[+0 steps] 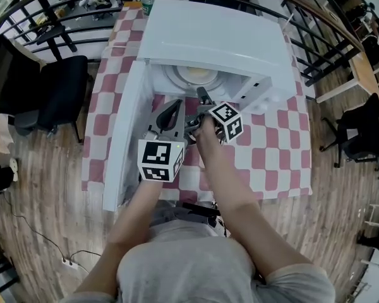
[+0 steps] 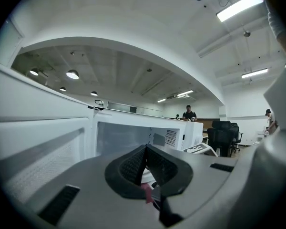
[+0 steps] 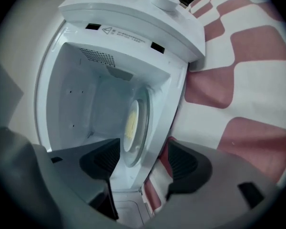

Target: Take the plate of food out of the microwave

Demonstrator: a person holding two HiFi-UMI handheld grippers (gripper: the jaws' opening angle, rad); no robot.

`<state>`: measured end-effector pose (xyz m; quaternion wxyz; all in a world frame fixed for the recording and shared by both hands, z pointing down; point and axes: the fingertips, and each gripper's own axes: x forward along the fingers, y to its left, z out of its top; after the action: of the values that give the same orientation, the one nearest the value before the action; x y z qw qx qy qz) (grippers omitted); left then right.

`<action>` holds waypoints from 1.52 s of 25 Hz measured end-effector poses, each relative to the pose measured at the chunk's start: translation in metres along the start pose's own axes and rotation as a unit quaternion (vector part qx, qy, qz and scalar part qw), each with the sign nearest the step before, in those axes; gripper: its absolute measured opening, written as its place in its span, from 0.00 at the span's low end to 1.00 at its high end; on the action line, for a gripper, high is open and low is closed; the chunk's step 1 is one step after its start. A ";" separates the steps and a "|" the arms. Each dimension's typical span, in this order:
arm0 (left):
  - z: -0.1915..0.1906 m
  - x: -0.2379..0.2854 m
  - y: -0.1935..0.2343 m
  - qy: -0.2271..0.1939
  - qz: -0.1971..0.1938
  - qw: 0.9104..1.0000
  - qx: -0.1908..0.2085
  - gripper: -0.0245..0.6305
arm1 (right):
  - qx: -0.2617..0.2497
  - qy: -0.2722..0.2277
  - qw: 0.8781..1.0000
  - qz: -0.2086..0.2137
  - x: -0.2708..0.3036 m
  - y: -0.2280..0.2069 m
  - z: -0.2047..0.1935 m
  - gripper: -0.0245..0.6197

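My left tongs (image 2: 144,165) fill the lower middle of the frame, the two dark ribbed pads (image 2: 131,166) pressed together with nothing between them. Right behind them, at centre, stands the white microwave (image 2: 181,132), its cavity open toward me, with a patch of small vent holes on the inner right wall. The door (image 2: 35,144) swings out across the left of the frame and shows its meshed window low down. A broad white curve arches over the top of the frame. At right of centre is a black office chair (image 2: 223,136). Two people (image 2: 188,113) stand far off. Long ceiling lights (image 2: 239,6) glow at upper right.
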<state>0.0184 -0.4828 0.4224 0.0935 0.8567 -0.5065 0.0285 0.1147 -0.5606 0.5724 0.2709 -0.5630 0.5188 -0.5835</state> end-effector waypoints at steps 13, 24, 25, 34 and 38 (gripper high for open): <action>-0.008 -0.002 0.012 0.029 0.004 1.000 0.011 0.04 | 0.051 -0.010 0.996 -0.069 0.037 -0.009 0.006 0.55; -0.013 0.001 0.021 0.039 0.001 0.999 0.011 0.04 | 0.091 -0.019 0.986 -0.136 0.054 -0.019 0.008 0.56; -0.014 0.002 0.020 0.040 -0.001 0.999 0.011 0.04 | 0.096 -0.019 0.985 -0.140 0.054 -0.019 0.008 0.56; -0.015 0.002 0.017 0.042 -0.003 0.999 0.013 0.04 | 0.102 0.002 0.986 -0.135 0.047 -0.021 0.007 0.56; -0.016 0.001 0.018 0.041 -0.002 0.999 0.010 0.04 | 0.089 0.010 0.987 -0.135 0.039 -0.020 0.006 0.51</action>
<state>0.0043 -0.4892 0.4407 0.1057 0.8569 -0.4999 0.0685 0.1172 -0.5916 0.6043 0.2334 -0.5955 0.3873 -0.6640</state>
